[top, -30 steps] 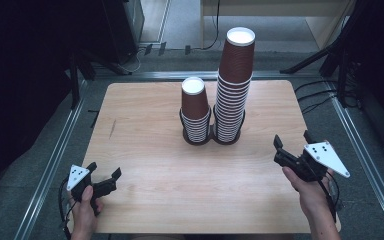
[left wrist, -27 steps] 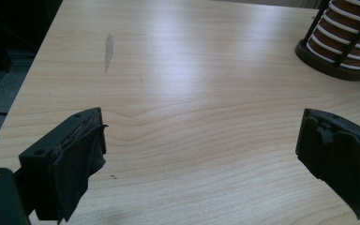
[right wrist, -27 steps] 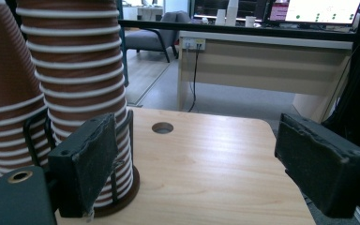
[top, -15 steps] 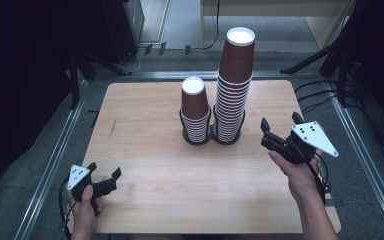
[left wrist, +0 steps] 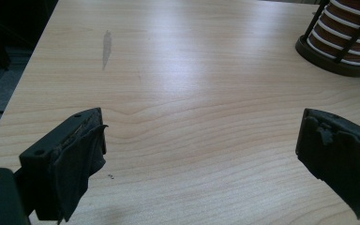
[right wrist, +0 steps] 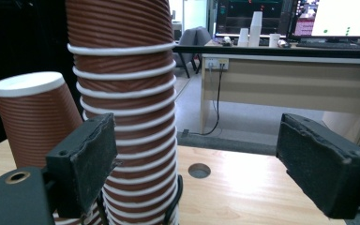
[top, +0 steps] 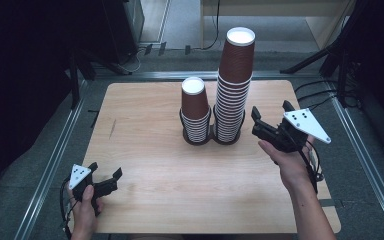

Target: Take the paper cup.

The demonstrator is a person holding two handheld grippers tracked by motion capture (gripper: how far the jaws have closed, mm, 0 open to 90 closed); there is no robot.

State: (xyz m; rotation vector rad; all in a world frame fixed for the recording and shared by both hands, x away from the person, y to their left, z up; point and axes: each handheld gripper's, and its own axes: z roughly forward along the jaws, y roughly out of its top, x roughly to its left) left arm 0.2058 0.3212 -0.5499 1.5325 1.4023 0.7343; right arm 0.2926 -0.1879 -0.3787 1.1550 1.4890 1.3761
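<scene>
Two stacks of brown ribbed paper cups stand in black ring holders at the middle back of the wooden table [top: 150,150]: a tall stack [top: 232,85] and, to its left, a short stack [top: 196,112]. My right gripper [top: 271,111] hovers just right of the tall stack, off the table. Its jaws have just been opening and nothing is between them. In the right gripper view the tall stack [right wrist: 122,93] rises behind the left jaw, with the short stack [right wrist: 33,122] beside it. My left gripper [top: 105,170] rests open at the table's front left corner, holding nothing.
The left gripper view shows bare wood and a holder base [left wrist: 337,51] at the upper right. A small round hole [right wrist: 199,170] sits in the tabletop behind the tall stack. Metal rails [top: 55,155] border the table. A desk with monitors [right wrist: 309,61] stands beyond.
The right hand has moved up and leftward from the table's right edge to beside the tall stack. The left hand and both stacks have stayed put.
</scene>
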